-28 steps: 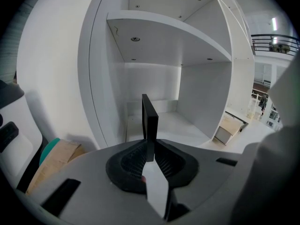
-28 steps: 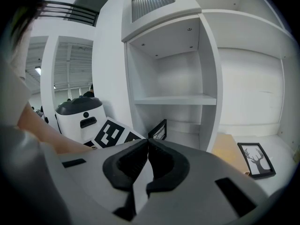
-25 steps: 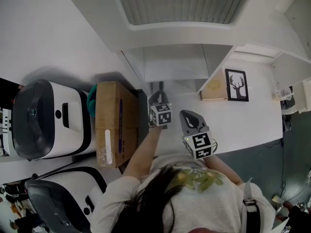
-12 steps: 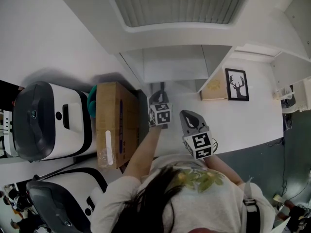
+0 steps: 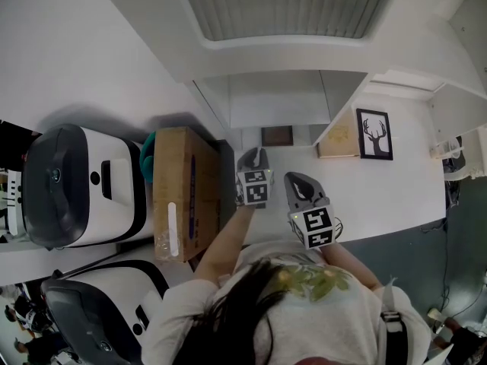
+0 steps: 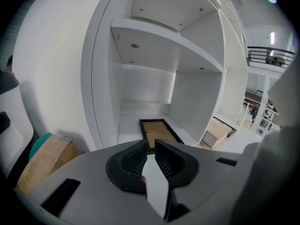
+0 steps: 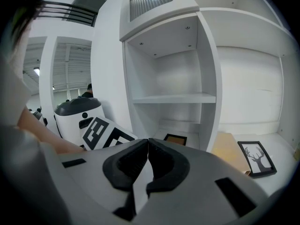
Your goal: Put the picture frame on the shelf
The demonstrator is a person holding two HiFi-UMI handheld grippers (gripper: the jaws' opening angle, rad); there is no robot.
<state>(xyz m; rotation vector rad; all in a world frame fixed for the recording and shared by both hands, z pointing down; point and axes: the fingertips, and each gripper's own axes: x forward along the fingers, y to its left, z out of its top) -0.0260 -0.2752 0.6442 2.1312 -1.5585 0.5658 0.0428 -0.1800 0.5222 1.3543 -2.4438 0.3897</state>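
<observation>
The picture frame [image 5: 277, 135] lies flat on the bottom board of the white shelf [image 5: 274, 97], inside the lowest compartment, with its black rim around a brown panel that faces up. In the left gripper view the picture frame [image 6: 157, 131] sits just beyond the jaw tips, clear of them and touching neither. The left claw [image 5: 257, 153] is released: its ribbed jaws stand a little apart at the tips and there is nothing between them [image 6: 149, 144]. It points into the compartment from in front of the shelf opening. Beside it, the right claw [image 5: 295, 179] is clenched on nothing, its jaw tips meeting [image 7: 148, 140]. It is aimed at the same shelf [image 7: 173, 97], where the picture frame [image 7: 175, 138] shows small and low in the compartment. To the right of the shelf wall, a tan board [image 5: 340, 137] leans against the side panel. Just beyond it, a second frame with a black antlered deer print [image 5: 374, 134] stands on the white surface. To the left of the shelf, a cardboard box [image 5: 183, 192] lies lengthwise, with a teal thing [image 5: 147, 150] tucked against its far end. Further left stands a white machine with a dark domed top [image 5: 76, 185]. The person [image 5: 304, 310] fills the lower edge of the head view, both arms stretched forward to the claws.
</observation>
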